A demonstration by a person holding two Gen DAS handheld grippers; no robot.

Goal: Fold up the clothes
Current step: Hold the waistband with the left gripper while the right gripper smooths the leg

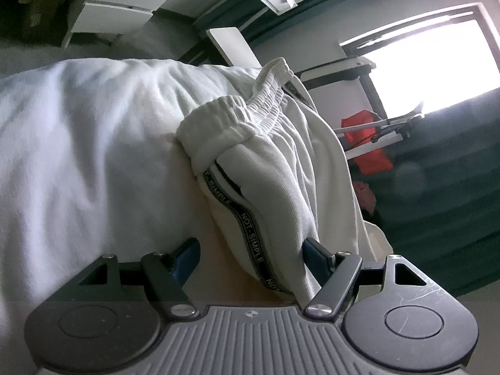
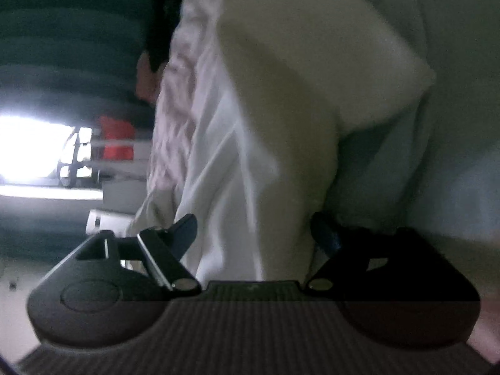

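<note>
White sweatpants (image 1: pixel 265 156) with an elastic waistband (image 1: pixel 237 115) and a black "NOT SIMPLE" side stripe (image 1: pixel 247 225) lie bunched on a white sheet (image 1: pixel 78 131). My left gripper (image 1: pixel 250 250) is open, its fingers standing wide on either side of the stripe side of the pants. In the right wrist view the image is blurred; my right gripper (image 2: pixel 253 228) is open with pale cloth of the pants (image 2: pixel 281 93) between and beyond its fingers. I cannot tell whether either gripper touches the cloth.
A bright window (image 1: pixel 437 62) and dark green curtains (image 1: pixel 453 187) are to the right. An orange object (image 1: pixel 365 143) hangs by a rack. White shelves (image 1: pixel 125 3) are at the top left. A pinkish cloth (image 2: pixel 175 93) lies beside the pants.
</note>
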